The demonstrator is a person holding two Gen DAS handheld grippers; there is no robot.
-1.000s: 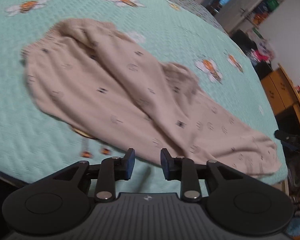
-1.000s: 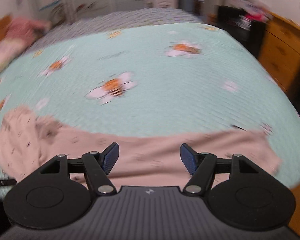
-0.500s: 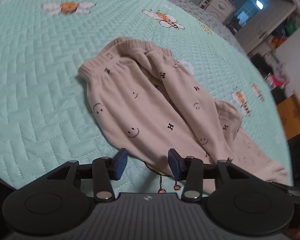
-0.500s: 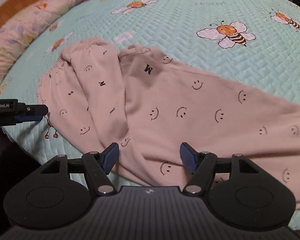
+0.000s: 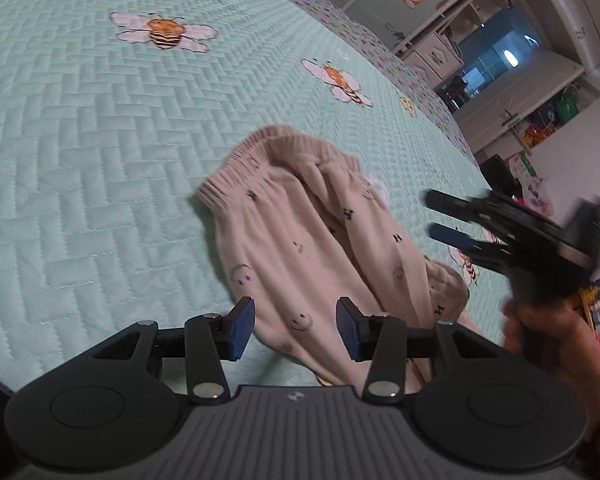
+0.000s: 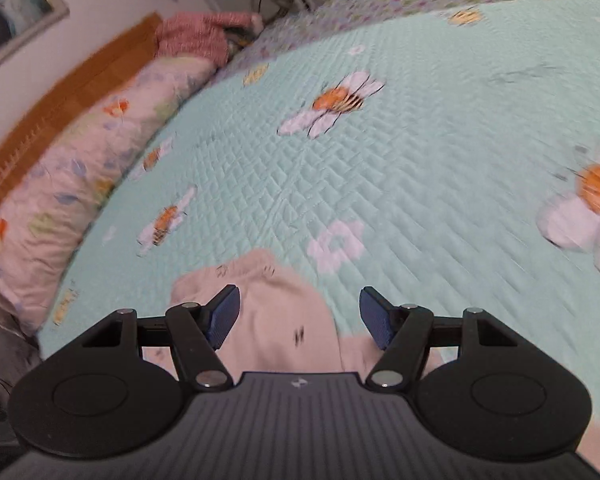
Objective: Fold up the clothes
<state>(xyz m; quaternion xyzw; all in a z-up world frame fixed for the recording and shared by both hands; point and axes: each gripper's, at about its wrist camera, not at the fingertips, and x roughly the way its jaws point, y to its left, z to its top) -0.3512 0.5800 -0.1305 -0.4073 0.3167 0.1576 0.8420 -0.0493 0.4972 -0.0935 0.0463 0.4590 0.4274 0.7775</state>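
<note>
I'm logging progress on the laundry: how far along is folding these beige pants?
Barely begun. Done: the beige pants lie on the mint bee quilt, rumpled, one leg over the other, no neat fold visible. In hand: nothing; the left gripper and right gripper both hover with open jaws over the fabric. Left: gripping, smoothing and folding.

A pair of beige knit trousers (image 5: 300, 248) printed with small smiley faces and dark letters lies crumpled on the bed, ribbed elastic waistband (image 5: 236, 176) toward the far side, legs overlapping in loose folds.
</note>
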